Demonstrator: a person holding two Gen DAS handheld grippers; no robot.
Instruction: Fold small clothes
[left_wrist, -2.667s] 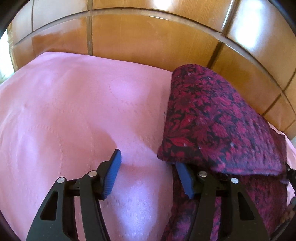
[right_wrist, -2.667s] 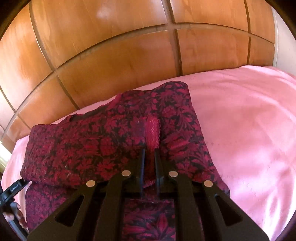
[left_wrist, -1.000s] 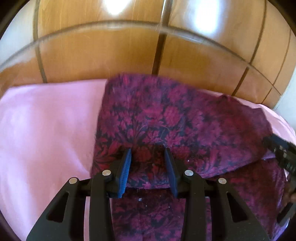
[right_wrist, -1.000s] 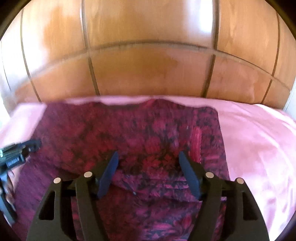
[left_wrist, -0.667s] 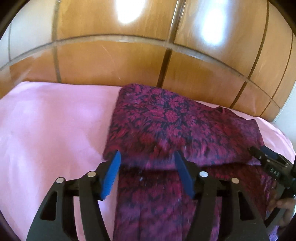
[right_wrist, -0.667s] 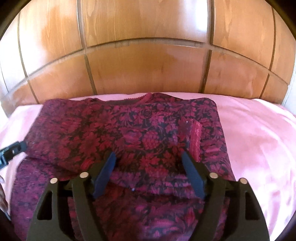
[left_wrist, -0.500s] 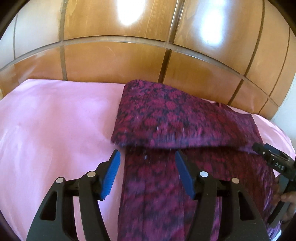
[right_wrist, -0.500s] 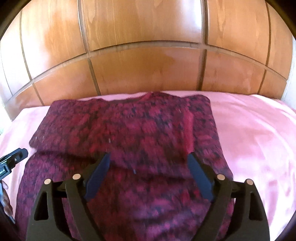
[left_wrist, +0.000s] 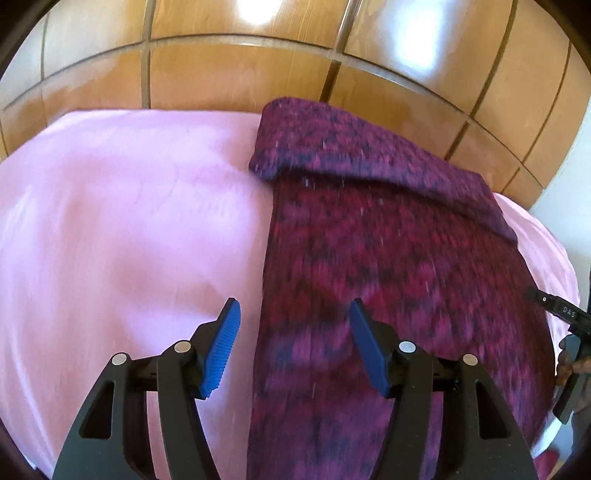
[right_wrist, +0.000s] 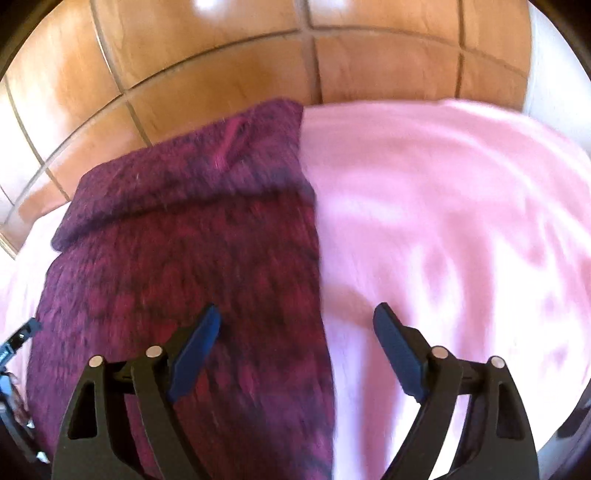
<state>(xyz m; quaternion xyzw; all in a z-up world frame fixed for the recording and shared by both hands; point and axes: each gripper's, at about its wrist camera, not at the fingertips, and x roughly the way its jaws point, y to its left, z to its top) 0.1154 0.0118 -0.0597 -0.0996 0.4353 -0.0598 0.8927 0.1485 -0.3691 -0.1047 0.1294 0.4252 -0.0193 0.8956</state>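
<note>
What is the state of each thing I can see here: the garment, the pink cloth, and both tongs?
Dark red patterned garment: lying on the pink cloth, far end folded back over itself, held by neither tongs.
Pink cloth: spread under the garment.
Left tongs: open, empty, over the garment's left edge.
Right tongs: open, empty, over the garment's right edge.

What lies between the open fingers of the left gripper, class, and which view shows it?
In the left wrist view, the left gripper frames the garment's left edge, plus a strip of pink cover beside it.
</note>
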